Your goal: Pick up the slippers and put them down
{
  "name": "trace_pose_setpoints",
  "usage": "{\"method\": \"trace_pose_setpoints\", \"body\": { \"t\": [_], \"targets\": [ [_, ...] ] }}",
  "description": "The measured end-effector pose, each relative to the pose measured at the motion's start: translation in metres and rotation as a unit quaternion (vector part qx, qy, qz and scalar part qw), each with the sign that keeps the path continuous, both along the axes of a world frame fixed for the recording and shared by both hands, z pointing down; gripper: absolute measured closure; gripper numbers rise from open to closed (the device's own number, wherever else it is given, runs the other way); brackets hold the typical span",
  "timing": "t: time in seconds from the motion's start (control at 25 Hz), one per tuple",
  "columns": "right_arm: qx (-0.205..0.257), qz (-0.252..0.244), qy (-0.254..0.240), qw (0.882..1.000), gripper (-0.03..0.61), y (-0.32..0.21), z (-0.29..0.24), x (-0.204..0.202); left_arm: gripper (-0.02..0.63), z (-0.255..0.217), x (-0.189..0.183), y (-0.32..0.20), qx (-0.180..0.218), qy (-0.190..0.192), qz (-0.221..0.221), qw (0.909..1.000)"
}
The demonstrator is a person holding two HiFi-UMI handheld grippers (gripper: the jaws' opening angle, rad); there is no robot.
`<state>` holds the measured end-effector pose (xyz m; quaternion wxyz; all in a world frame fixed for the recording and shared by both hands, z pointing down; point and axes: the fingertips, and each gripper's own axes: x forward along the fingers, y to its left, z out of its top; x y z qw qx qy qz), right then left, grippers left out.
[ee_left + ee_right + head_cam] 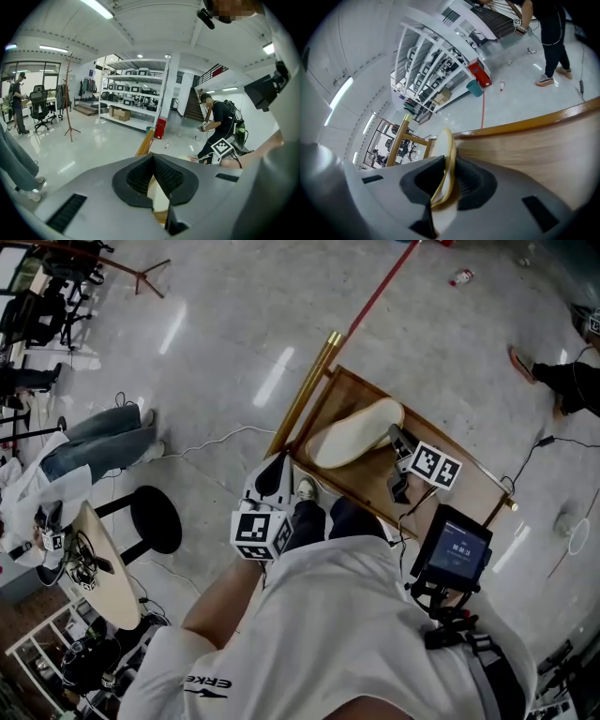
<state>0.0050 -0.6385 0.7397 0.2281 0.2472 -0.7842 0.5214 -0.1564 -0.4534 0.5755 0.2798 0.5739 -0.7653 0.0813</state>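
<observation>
A cream slipper (352, 432) lies on its side on the wooden board (450, 493) of a low rack. My right gripper (394, 439) is at the slipper's right end and is shut on its edge. In the right gripper view the slipper's thin rim (447, 154) stands clamped between the dark pads of the right gripper (449, 165), just above the board (534, 150). My left gripper (278, 468) hovers by the rack's left corner, apart from the slipper. In the left gripper view the left gripper (153, 158) has its tips touching, with nothing in them.
A gold post (305, 395) runs along the rack's left side. My own shoe (305, 488) stands at its near edge. A black stool (155, 518) and a seated person (94, 437) are to the left; another person (572, 381) is at the far right. Cables trail over the floor.
</observation>
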Motion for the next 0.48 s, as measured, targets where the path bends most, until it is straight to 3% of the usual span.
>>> {"method": "trace_pose_setpoints", "body": {
  "t": [0.2, 0.48],
  "targets": [
    [-0.005, -0.003, 0.020, 1.000, 0.511, 0.000, 0.010, 0.003, 0.612, -0.001, 0.002, 0.004, -0.004, -0.002, -0.004, 1.0000],
    [0.022, -0.026, 0.067, 0.997, 0.479, -0.001, 0.021, 0.008, 0.611, -0.002, 0.000, 0.004, -0.006, -0.002, -0.003, 1.0000]
  ]
}}
